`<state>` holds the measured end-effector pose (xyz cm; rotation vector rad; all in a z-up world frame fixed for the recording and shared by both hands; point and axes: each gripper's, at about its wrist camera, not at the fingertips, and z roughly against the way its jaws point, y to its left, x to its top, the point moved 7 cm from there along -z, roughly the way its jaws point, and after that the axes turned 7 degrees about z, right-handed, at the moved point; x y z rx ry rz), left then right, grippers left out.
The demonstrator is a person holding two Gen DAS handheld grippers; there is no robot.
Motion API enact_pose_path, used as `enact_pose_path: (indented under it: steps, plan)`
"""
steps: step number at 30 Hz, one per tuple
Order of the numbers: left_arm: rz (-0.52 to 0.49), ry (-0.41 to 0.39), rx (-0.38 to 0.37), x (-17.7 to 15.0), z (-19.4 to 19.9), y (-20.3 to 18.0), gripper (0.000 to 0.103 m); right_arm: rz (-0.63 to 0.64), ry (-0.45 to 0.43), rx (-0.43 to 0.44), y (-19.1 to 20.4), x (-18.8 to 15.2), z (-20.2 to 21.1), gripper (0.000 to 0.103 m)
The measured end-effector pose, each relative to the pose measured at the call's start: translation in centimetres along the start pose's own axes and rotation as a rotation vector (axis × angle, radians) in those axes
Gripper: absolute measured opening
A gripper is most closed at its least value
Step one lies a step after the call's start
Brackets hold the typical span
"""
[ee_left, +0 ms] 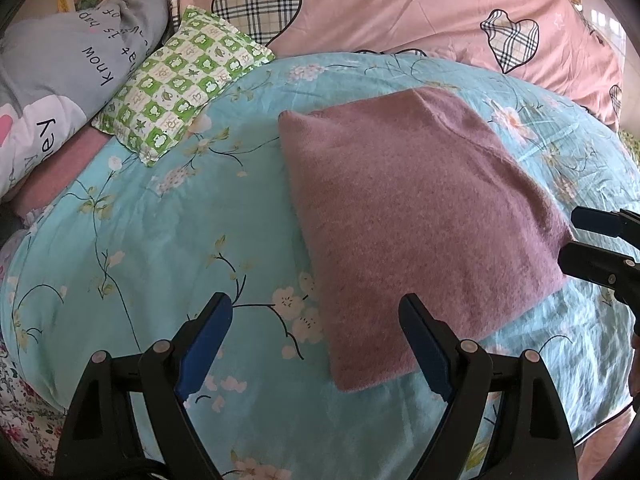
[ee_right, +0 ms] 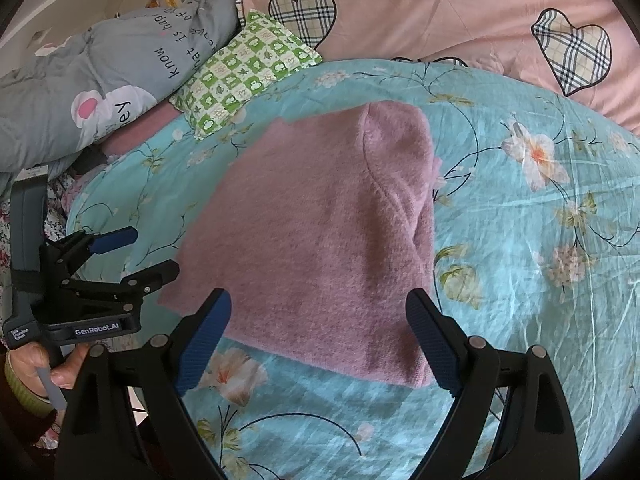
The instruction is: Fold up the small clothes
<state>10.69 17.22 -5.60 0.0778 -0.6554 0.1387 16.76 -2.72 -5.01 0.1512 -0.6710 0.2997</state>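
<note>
A mauve-pink fuzzy garment (ee_left: 416, 204) lies folded into a rough rectangle on the turquoise floral bedspread (ee_left: 160, 240). It also shows in the right wrist view (ee_right: 320, 240), with a folded sleeve or layer along its right side. My left gripper (ee_left: 316, 340) is open and empty, hovering above the garment's near-left corner. My right gripper (ee_right: 320, 340) is open and empty above the garment's near edge. The right gripper shows at the right edge of the left wrist view (ee_left: 576, 236), and the left gripper shows at the left of the right wrist view (ee_right: 154, 252), both with jaws apart.
A green checked small pillow (ee_left: 180, 84) and a grey printed pillow (ee_left: 60, 76) lie at the far left. A pink quilt with plaid hearts (ee_left: 400, 4) fills the back. A hand (ee_right: 60, 368) holds the left gripper's handle.
</note>
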Motion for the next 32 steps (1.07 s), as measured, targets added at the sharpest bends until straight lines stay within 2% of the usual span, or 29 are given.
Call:
enact_pose_path:
  steps: [32]
  plan:
    - [0.007,0.005,0.002,1.4,-0.8,-0.2,0.086,-0.015,0.006,0.024,-1.8,1.0,-0.5,0.089]
